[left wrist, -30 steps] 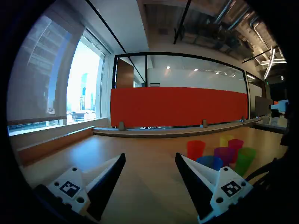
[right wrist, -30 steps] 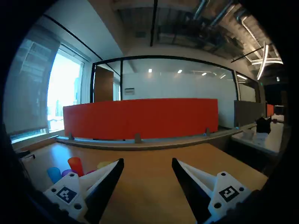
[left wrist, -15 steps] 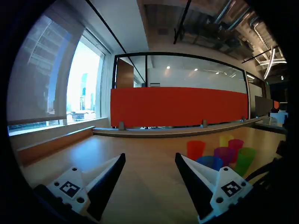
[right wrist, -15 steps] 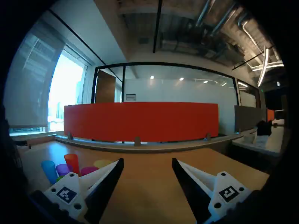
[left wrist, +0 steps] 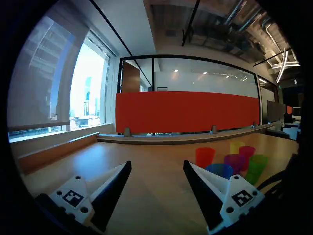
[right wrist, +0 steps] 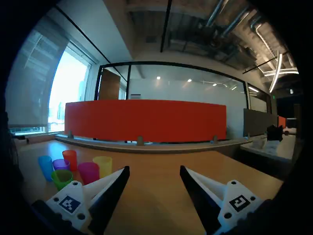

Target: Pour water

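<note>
Several coloured plastic cups stand close together on the wooden table. In the left gripper view they sit at the right: an orange cup (left wrist: 204, 156), a blue cup (left wrist: 220, 170) just behind my right finger, a purple cup (left wrist: 234, 162), a pink cup (left wrist: 247, 154), a yellow cup (left wrist: 236, 147) and a green cup (left wrist: 256, 167). My left gripper (left wrist: 156, 169) is open and holds nothing. In the right gripper view the same cluster lies at the left: blue cup (right wrist: 45, 167), orange cup (right wrist: 70, 158), purple cup (right wrist: 60, 163), green cup (right wrist: 62, 179), pink cup (right wrist: 88, 172), yellow cup (right wrist: 102, 166). My right gripper (right wrist: 154, 173) is open and holds nothing.
A red divider panel (left wrist: 187, 111) runs along the table's far edge (left wrist: 184, 138). Large windows (left wrist: 88, 96) are at the left. A second desk with dark objects (right wrist: 275, 135) lies to the right, past a gap. Bare tabletop (right wrist: 156, 196) stretches ahead of both grippers.
The right gripper has moved so that the cups show fully and higher at its left; earlier its left finger partly hid them. The left gripper has stayed still.
</note>
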A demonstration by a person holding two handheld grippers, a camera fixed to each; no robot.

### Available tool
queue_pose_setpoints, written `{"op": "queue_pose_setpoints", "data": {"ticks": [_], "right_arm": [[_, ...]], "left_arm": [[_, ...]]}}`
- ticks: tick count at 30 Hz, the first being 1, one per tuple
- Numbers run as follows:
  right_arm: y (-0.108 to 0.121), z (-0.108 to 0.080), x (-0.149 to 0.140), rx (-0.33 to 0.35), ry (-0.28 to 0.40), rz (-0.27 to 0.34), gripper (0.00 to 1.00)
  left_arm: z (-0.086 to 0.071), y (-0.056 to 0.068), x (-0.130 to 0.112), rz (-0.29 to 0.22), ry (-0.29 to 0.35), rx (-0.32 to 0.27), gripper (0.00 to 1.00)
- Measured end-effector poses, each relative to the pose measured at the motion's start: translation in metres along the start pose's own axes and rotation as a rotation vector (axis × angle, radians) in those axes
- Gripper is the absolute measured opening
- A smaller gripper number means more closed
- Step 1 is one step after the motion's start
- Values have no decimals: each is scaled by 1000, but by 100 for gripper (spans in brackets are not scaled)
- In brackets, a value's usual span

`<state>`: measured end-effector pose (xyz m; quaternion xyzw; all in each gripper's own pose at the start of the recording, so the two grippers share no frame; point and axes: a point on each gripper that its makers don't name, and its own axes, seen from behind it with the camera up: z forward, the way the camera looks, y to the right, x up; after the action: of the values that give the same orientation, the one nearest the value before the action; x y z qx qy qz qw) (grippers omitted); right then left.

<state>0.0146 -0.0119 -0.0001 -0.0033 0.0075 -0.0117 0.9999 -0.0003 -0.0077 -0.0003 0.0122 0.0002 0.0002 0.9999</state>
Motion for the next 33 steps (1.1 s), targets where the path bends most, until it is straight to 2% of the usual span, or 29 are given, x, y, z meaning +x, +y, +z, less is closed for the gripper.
{"op": "queue_pose_setpoints", "data": {"ticks": [15, 33], "right_arm": [[4, 1, -16, 3, -22, 29, 99], [3, -2, -14, 6, -14, 23, 99]], "left_arm": [[0, 1, 0, 0, 0, 0, 99], [0, 1, 0, 0, 0, 0, 99]]}}
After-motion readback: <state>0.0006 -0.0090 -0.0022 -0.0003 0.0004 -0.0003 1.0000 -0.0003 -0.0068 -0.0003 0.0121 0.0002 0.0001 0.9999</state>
